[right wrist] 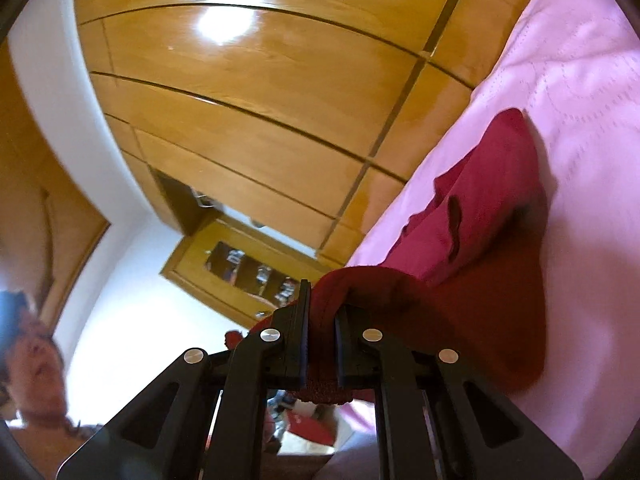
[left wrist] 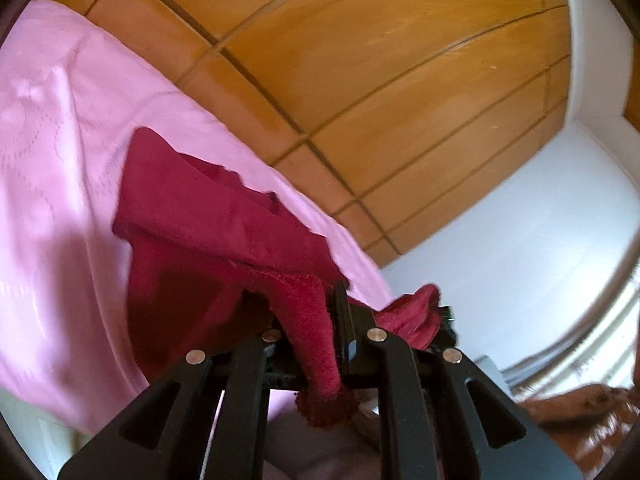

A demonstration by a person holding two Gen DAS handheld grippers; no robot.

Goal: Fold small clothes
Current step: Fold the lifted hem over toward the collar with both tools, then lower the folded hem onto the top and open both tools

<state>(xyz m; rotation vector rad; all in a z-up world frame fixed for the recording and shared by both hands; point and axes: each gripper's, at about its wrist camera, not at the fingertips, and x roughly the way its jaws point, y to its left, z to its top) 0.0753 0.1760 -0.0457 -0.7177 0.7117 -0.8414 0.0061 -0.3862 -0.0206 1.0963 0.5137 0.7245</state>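
Observation:
A dark red garment (left wrist: 208, 216) lies partly on the pink bedspread (left wrist: 60, 120), and its near edge is lifted off it. My left gripper (left wrist: 320, 320) is shut on one corner of that edge, with the cloth hanging down between the fingers. In the right wrist view the same red garment (right wrist: 480, 216) stretches from the bed to my right gripper (right wrist: 320, 320), which is shut on the other corner. A second bunch of red cloth (left wrist: 416, 312) shows just right of the left gripper's fingers.
A wooden wardrobe (left wrist: 380, 80) with panelled doors stands behind the bed and also shows in the right wrist view (right wrist: 248, 100). A white wall (left wrist: 540, 232) is beside it. A wooden shelf unit (right wrist: 248, 272) and the person's face (right wrist: 32, 372) are at the left.

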